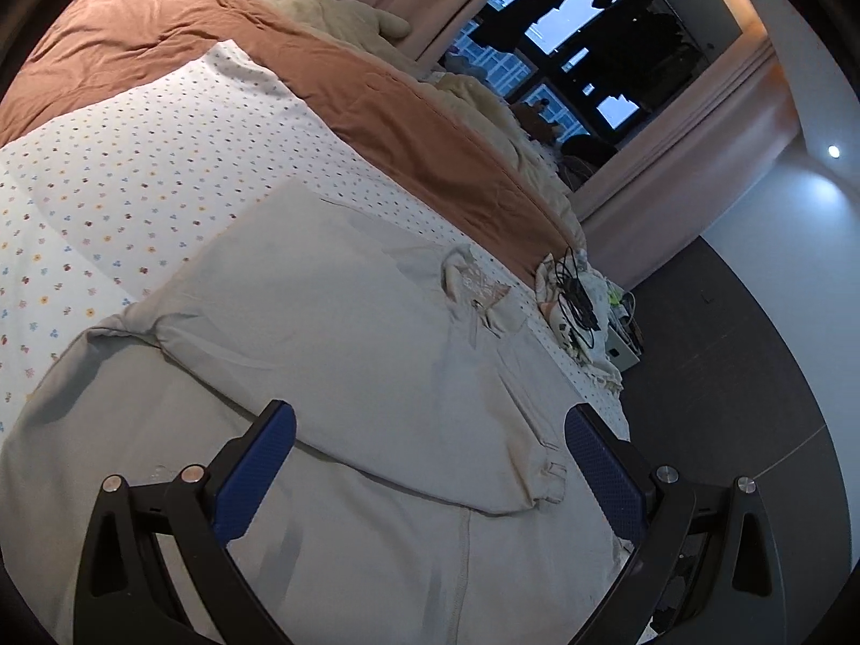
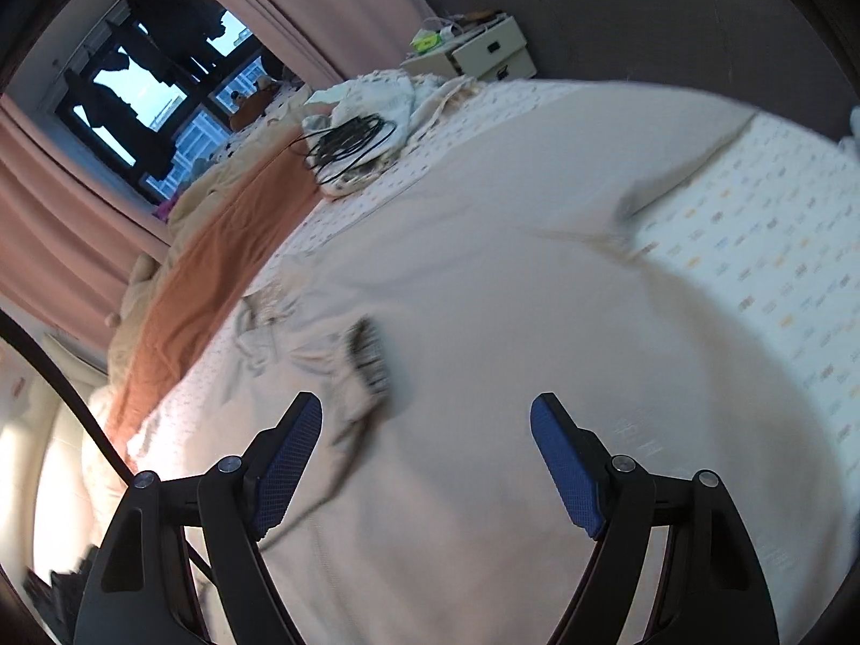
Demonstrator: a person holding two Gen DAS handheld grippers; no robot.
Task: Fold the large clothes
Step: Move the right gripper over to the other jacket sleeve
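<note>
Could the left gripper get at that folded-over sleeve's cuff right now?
Probably yes: the left gripper is open, and the cuff on the grey garment lies uncovered just before it.

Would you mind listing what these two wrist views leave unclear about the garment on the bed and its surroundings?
- Pale garment, left wrist view: its near part runs off the bottom edge, behind the left gripper.
- Garment cuff, right wrist view: smeared by motion blur, detail unreadable.
- Neck label, left wrist view: too small to read.
- Items on the nightstand, right wrist view: too small to identify.
- Right gripper: open, nothing between its fingers.
</note>
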